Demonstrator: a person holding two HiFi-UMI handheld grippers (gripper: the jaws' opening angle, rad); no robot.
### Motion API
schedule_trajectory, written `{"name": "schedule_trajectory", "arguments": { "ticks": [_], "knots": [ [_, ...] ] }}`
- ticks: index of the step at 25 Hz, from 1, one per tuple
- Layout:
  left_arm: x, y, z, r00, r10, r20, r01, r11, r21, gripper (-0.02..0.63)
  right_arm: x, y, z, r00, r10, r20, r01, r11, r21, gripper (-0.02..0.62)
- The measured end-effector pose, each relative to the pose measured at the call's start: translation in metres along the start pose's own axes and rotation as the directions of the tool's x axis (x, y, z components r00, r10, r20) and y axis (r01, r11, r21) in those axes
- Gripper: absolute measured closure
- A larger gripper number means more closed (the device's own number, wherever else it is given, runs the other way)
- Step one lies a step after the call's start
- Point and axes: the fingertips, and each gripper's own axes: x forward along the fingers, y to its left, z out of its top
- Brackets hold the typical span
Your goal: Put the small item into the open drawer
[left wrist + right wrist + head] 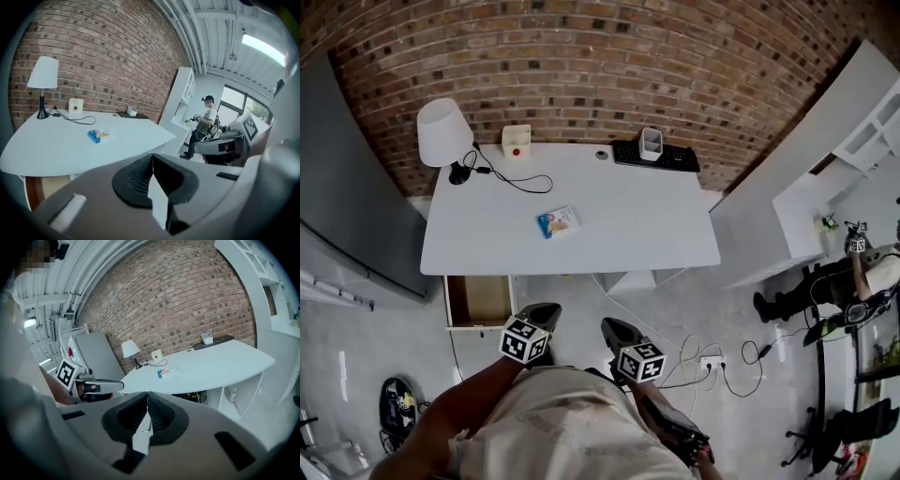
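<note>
The small item, a blue and white packet, lies flat near the middle of the white table. It also shows in the left gripper view and the right gripper view. The open wooden drawer sticks out under the table's front left corner, and nothing shows inside it. My left gripper hovers just right of the drawer, in front of the table, shut and holding nothing. My right gripper is beside it, also shut and holding nothing.
At the back of the table stand a white lamp, a white box with a red button, a black cable, a keyboard and a white cup. White shelving and a person are to the right. Cables and a power strip lie on the floor.
</note>
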Motion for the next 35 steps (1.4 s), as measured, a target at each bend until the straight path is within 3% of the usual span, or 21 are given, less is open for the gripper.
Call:
{"name": "schedule_trajectory", "arguments": {
  "ticks": [6,16,26,35],
  "knots": [
    [-0.005,0.027,0.007,1.000,-0.013,0.007,0.013,1.000,0.004,0.600,0.028,0.006,0.013,1.000,-0.023,0.010,0.023,1.000,-0.009,0.589],
    [-0.025,0.070,0.010,0.999,0.029,0.029,-0.028,0.999,-0.023,0.599,0.063,0.030,0.012,1.000,0.001,-0.009,-0.001,1.000,-0.029,0.589],
    [-0.015,0.086,-0.001,0.998,0.062,-0.015,-0.063,0.998,-0.029,0.599,0.091,0.016,0.008,0.998,0.035,-0.051,-0.035,0.999,-0.008,0.589],
    [0.023,0.112,0.027,0.993,0.106,-0.042,-0.108,0.993,-0.047,0.599,0.131,-0.027,0.049,0.995,0.072,-0.063,-0.073,0.997,-0.011,0.589]
  ]
}}
